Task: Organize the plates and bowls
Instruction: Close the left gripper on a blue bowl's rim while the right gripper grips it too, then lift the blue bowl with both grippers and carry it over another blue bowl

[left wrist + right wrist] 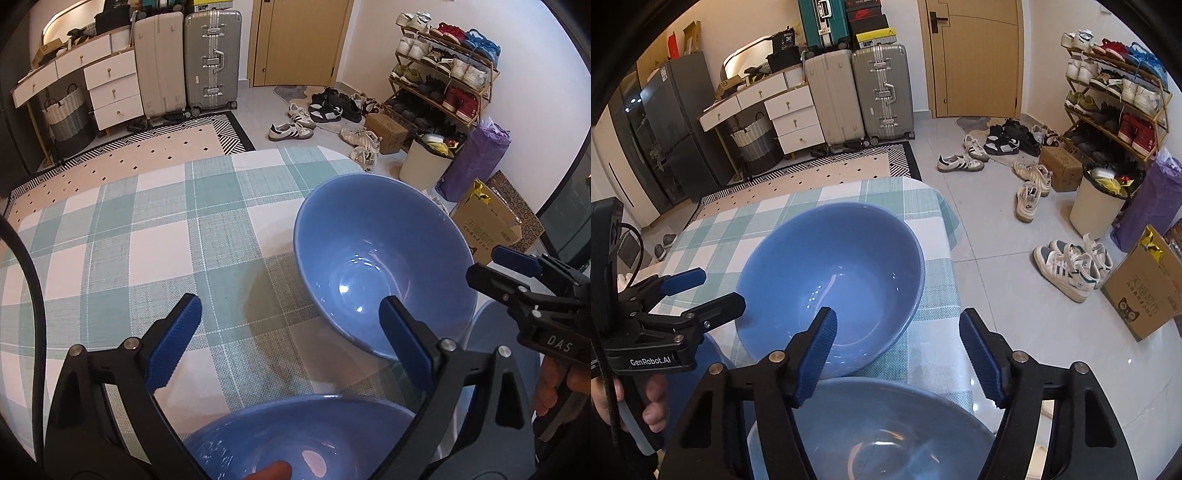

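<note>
From the left wrist, the left gripper (291, 332) hangs wide open, holding nothing, over the checked tablecloth (129, 229). The big blue bowl (384, 266) sits just beyond its right finger, empty, near the cloth's far edge; a careless nudge could, I think, push it off. A second bowl (295, 435) lies nearer, also empty.

From the right wrist, the right gripper (897, 354) is likewise spread open and empty, the big blue bowl (831, 277) just ahead, a nearer bowl (871, 432) below. The left gripper (701, 291) sits beside that bowl; the tools could clash.
</note>
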A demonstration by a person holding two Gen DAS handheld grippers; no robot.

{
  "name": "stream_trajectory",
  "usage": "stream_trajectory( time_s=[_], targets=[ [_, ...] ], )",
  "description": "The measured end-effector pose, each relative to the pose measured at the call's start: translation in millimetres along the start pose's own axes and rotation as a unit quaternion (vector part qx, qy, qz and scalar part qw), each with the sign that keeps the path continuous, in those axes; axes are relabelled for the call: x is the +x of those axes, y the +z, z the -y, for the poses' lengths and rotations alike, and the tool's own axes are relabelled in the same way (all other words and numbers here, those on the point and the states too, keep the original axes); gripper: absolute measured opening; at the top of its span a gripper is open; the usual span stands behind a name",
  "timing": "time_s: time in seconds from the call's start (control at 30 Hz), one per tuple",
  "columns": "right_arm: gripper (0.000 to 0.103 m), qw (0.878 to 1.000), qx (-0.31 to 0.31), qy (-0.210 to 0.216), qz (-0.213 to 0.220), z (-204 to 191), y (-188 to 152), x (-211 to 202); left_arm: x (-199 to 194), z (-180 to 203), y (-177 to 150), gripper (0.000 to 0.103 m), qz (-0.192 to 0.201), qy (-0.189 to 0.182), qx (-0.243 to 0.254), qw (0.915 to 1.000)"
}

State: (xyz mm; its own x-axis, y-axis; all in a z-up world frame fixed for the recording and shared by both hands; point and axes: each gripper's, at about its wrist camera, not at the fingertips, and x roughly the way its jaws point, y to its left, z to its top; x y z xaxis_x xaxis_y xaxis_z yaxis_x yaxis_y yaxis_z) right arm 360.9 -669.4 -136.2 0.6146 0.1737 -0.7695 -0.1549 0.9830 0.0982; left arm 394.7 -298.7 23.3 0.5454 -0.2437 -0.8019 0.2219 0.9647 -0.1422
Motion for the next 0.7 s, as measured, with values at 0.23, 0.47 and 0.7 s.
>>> stream_trajectory(
  time_s=[0.23,0.47,0.7],
  targets=[
    [0.059,1.0,0.0,0.008,-0.015,2.3,3.6,16.6,17.3,5.8,4.4,0.073,-0.019,-0.015,0.007,0.9997],
    [0.043,0.999,0.0,0.01,-0.031,1.3,4.9,26.4,25.6,13.1,4.7,0.055,-0.028,-0.021,0.014,0.9993],
    [0.026,0.999,-0.004,0.003,-0.041,-0.2,5.6,31.7,31.5,17.8,6.3,0.024,-0.036,-0.036,0.02,0.9985]
  ],
)
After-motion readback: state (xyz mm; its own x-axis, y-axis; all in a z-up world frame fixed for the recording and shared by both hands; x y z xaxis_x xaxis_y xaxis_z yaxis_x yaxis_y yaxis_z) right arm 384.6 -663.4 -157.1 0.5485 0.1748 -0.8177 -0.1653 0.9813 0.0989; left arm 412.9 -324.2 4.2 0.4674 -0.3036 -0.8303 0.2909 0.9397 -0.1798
